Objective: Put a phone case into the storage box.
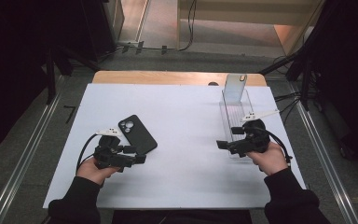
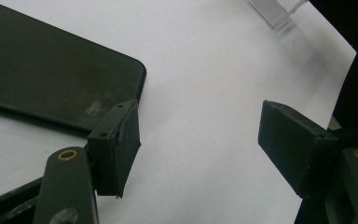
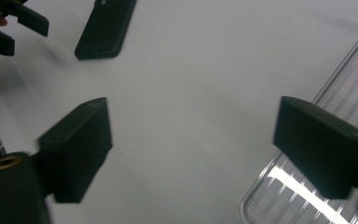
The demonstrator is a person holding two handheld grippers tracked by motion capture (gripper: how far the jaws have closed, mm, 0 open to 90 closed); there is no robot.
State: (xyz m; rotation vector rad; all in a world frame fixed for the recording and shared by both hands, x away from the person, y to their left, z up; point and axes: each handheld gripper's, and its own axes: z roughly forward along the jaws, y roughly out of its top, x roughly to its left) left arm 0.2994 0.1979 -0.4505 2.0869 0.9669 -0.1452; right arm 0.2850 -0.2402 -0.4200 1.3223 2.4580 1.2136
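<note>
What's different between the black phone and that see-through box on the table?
The phone is opaque black; the clear plastic box is transparent. The phone lies flat, camera side up, on the person's left; the box is a long, walled tray on the right with its lid standing up at the far end. The phone is shorter than the box. Both rest on the white table.

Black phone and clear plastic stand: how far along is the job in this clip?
Nothing looks done yet. The black phone in its dark case lies flat, camera side up, on the white table sheet, apart from the clear plastic stand. In hand: nothing; the left gripper is open beside the phone's corner, and the right gripper is open beside the stand. Any pick-up and placing remain, likely phone into stand.
</note>
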